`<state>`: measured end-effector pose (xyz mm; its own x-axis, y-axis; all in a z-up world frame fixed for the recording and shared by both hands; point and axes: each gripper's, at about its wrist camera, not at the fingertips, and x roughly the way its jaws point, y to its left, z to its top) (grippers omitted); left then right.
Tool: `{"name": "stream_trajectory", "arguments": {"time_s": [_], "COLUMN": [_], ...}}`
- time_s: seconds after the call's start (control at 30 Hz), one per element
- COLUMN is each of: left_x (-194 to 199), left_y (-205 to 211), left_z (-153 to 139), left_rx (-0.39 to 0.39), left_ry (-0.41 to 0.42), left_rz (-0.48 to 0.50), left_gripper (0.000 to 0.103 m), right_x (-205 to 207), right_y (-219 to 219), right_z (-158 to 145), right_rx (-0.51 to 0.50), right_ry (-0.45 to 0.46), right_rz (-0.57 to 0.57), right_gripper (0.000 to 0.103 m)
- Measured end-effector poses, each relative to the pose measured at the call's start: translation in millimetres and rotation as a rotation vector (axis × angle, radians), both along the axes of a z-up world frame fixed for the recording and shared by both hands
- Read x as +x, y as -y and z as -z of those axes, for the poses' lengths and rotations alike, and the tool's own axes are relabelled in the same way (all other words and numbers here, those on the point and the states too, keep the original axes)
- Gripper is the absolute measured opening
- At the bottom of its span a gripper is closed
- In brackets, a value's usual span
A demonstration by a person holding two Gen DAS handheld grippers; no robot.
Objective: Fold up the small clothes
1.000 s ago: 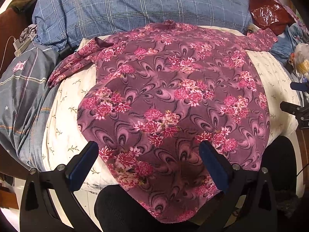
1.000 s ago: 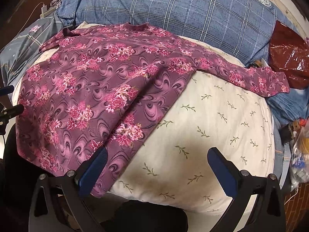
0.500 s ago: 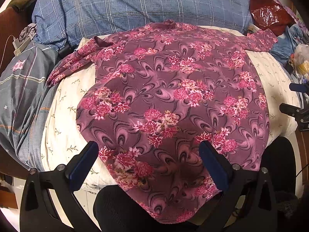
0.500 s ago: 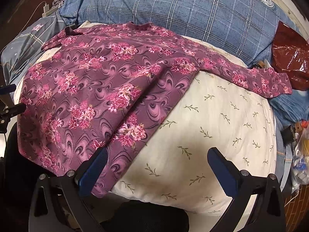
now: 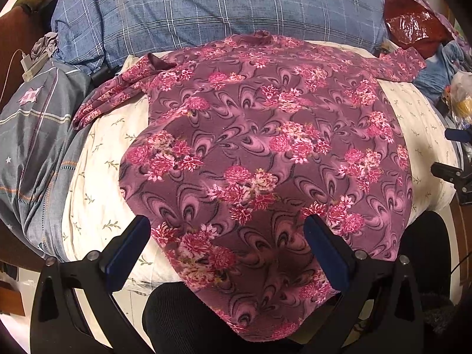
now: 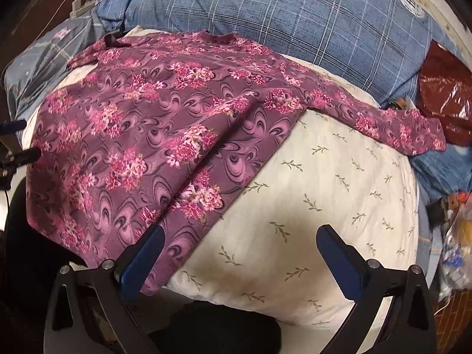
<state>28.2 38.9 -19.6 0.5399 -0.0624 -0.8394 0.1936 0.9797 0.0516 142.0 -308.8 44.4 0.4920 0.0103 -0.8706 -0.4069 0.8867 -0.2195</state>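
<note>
A purple long-sleeved top with pink flowers [image 5: 265, 153] lies spread flat on a cream pillow [image 5: 97, 177], neck toward the far side, hem hanging over the near edge. It also shows in the right wrist view [image 6: 153, 135], with its right sleeve [image 6: 383, 118] stretched out to the right. My left gripper [image 5: 227, 227] is open and empty, hovering over the hem. My right gripper [image 6: 240, 237] is open and empty, above the top's right side edge and the bare cream pillow [image 6: 339, 191].
A blue plaid pillow [image 5: 206, 6] lies behind the top. A grey quilt [image 5: 32, 135] is at the left. A dark red plastic bag [image 6: 445, 94] and loose clutter [image 6: 454, 250] sit at the right. My dark-clad knees [image 5: 191, 321] are below the pillow's edge.
The right wrist view has shifted slightly, so the top and pillow sit a little lower and to the right in it. The left gripper has barely moved. Both stay open.
</note>
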Motion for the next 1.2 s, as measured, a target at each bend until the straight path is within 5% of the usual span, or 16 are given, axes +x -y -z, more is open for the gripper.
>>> {"name": "stream_trajectory", "arguments": {"time_s": [0.2,0.4,0.5,0.73,0.8,0.83,0.87,1.07,1.2], "left_x": [4.9,13.9,12.2,10.0,12.9,13.8,15.0,16.7,25.8], "left_y": [-27.9,-84.5,-96.8,-97.7,-96.0,-95.3,-94.4,-97.0,-101.0], "left_z": [-4.9,0.7,5.5,15.2,18.4,19.0,18.7,11.5,23.1], "left_rx": [-0.005,-0.034,-0.039,-0.063,-0.071,-0.080,-0.085,-0.055,-0.082], "left_ry": [0.009,-0.038,-0.058,-0.098,-0.117,-0.126,-0.129,-0.120,-0.179], "left_rz": [-0.056,-0.224,-0.253,-0.254,-0.258,-0.258,-0.258,-0.261,-0.282], "left_gripper": [0.103,0.103,0.103,0.103,0.103,0.103,0.103,0.103,0.103], "right_x": [-7.0,-4.6,4.5,14.5,13.0,12.8,11.1,-5.1,5.3], "right_y": [6.5,12.6,11.0,-1.3,-7.2,-9.9,-11.7,34.8,106.9], "right_z": [-12.5,16.5,39.8,56.4,58.6,59.1,59.2,15.7,24.4], "right_rx": [-0.063,0.115,0.245,0.376,0.409,0.408,0.415,0.487,0.482], "right_ry": [-0.029,-0.145,-0.245,-0.328,-0.320,-0.320,-0.322,-0.207,-0.222], "right_rz": [-0.101,-0.063,-0.032,-0.040,-0.065,-0.071,-0.083,-0.075,0.117], "right_gripper": [0.102,0.100,0.078,0.063,0.041,0.019,0.007,0.003,0.004]}}
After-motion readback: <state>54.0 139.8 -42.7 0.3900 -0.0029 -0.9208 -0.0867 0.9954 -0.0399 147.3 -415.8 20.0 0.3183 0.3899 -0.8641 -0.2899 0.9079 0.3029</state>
